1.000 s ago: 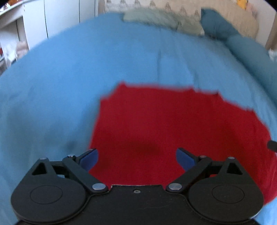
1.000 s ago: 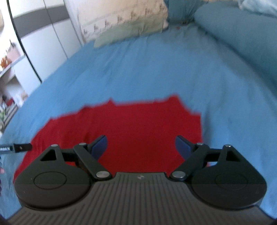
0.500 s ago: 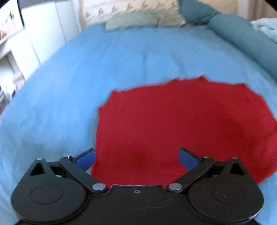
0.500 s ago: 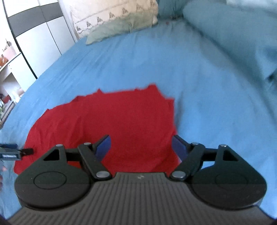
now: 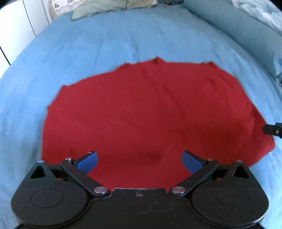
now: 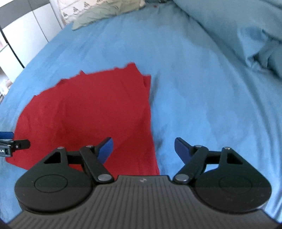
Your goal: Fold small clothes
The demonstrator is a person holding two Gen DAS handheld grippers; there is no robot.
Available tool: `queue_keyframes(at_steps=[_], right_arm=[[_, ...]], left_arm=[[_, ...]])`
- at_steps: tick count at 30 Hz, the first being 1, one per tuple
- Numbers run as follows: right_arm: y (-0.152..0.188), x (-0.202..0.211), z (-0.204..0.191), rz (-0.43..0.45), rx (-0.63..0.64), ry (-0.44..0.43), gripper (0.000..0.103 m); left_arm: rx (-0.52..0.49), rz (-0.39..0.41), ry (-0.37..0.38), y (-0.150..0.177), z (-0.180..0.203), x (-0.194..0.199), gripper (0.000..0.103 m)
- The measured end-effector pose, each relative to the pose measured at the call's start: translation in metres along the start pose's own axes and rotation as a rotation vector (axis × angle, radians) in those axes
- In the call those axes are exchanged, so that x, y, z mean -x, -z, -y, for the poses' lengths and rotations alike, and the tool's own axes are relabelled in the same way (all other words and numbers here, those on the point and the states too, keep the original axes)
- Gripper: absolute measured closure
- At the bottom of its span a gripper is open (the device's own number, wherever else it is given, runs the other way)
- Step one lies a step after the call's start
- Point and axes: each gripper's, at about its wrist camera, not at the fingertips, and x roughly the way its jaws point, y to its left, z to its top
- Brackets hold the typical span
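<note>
A red garment (image 5: 144, 112) lies flat on the blue bedsheet (image 5: 88, 45), folded over with doubled edges showing at its far right corner (image 6: 144, 79). My left gripper (image 5: 139, 159) hovers open above the garment's near edge, nothing between its blue pads. My right gripper (image 6: 142, 148) hangs over the garment's right edge (image 6: 151, 137), left pad above red cloth, right pad above sheet; its jaws are closing but still wide, and they grip nothing. Each gripper's tip peeks into the other's view: right one (image 5: 272, 129), left one (image 6: 10, 144).
Pillows (image 6: 105, 12) lie at the head of the bed. A bunched teal duvet (image 6: 246, 31) runs along the right side. White cabinets (image 6: 21, 37) stand to the left of the bed.
Both grippers have slid sideways over the bed: the left now sees the whole garment, the right has moved to its right edge. The right jaws have narrowed slightly.
</note>
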Motion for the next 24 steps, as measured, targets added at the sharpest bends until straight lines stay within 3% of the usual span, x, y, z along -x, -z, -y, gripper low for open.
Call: queue_keyframes(at_steps=[3, 7, 12, 14, 18, 24], right_arm=[[0.009, -0.022, -0.001, -0.021, 0.012, 0.011, 0.026], [0.019, -0.031, -0.010, -0.001, 0.066, 0.036, 0.029], [0.021, -0.027, -0.019, -0.022, 0.112, -0.004, 0.061], [0.018, -0.028, -0.020, -0.034, 0.100, -0.009, 0.065], [0.008, -0.027, -0.009, -0.062, -0.032, -0.044, 0.078], [-0.013, 0.001, 0.012, -0.040, -0.335, -0.217, 0.080]], left_arm=[[0.026, -0.037, -0.002, 0.003, 0.001, -0.020, 0.000], [0.040, -0.062, -0.012, 0.005, -0.003, -0.032, 0.000], [0.043, -0.086, -0.009, 0.008, -0.005, -0.040, 0.000], [0.037, -0.100, -0.008, 0.006, -0.006, -0.043, 0.000], [0.046, -0.129, 0.005, 0.001, -0.008, -0.051, 0.000], [0.047, -0.161, 0.026, -0.006, -0.012, -0.056, 0.000]])
